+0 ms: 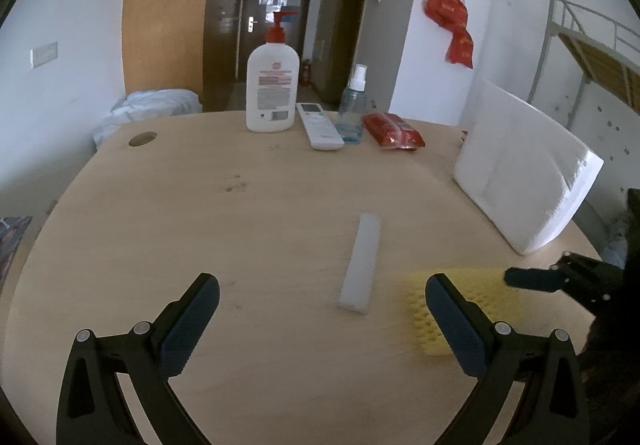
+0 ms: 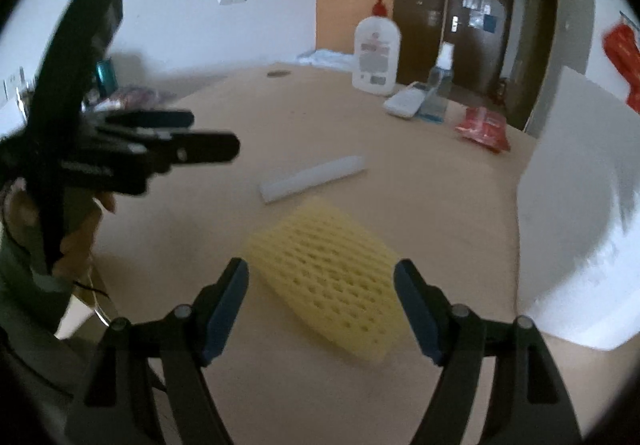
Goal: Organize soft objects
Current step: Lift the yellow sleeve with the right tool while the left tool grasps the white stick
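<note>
A yellow foam net sleeve (image 2: 324,277) lies flat on the wooden table (image 2: 320,125). My right gripper (image 2: 322,285) is open, its fingers on either side of the sleeve's near end, not closed on it. The sleeve also shows in the left wrist view (image 1: 476,301), partly behind my right finger. A white foam strip (image 1: 361,262) lies on the table, also in the right wrist view (image 2: 314,178). A large white foam block (image 1: 524,165) stands at the right. My left gripper (image 1: 322,305) is open and empty above the table, left of the strip.
At the table's far edge stand a white pump bottle (image 1: 273,85), a white remote (image 1: 319,124), a clear spray bottle (image 1: 354,105) and a red packet (image 1: 393,131). A cable hole (image 1: 142,138) is at the far left. The left gripper shows in the right wrist view (image 2: 160,149).
</note>
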The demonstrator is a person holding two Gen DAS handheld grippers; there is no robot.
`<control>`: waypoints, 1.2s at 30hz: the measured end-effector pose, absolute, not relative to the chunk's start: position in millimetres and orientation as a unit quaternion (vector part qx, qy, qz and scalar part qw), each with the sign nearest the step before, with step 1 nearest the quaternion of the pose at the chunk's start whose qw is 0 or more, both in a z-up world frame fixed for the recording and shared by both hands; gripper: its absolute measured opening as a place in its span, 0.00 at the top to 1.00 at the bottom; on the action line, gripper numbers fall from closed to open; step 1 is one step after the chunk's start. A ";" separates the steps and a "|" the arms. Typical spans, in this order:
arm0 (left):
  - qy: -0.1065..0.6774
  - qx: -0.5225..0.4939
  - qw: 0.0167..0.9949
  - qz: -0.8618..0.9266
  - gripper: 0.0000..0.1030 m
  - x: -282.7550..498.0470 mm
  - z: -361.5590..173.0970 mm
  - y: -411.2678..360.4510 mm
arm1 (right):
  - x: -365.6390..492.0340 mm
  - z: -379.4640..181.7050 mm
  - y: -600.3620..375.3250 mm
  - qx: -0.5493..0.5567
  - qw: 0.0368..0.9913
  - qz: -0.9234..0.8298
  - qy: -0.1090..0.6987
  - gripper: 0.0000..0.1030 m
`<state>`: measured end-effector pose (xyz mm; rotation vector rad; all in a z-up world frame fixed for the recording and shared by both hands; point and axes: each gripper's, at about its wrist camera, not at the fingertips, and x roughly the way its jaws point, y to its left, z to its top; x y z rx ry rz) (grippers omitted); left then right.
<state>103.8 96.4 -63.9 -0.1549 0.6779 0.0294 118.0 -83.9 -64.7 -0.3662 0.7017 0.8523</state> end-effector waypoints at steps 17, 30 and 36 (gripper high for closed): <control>0.332 -0.089 0.939 0.015 0.00 106.5 -66.4 103.3 | 144.6 -83.2 -77.5 -0.185 0.832 0.362 0.376 0.73; 0.342 -0.050 0.938 -0.022 0.00 130.6 -67.5 72.2 | 142.3 -56.4 -120.2 -0.079 0.868 0.338 0.355 0.85; 0.356 -0.036 0.933 -0.031 0.01 145.2 -76.4 58.3 | 140.0 -53.9 -134.5 -0.048 0.873 0.333 0.353 0.85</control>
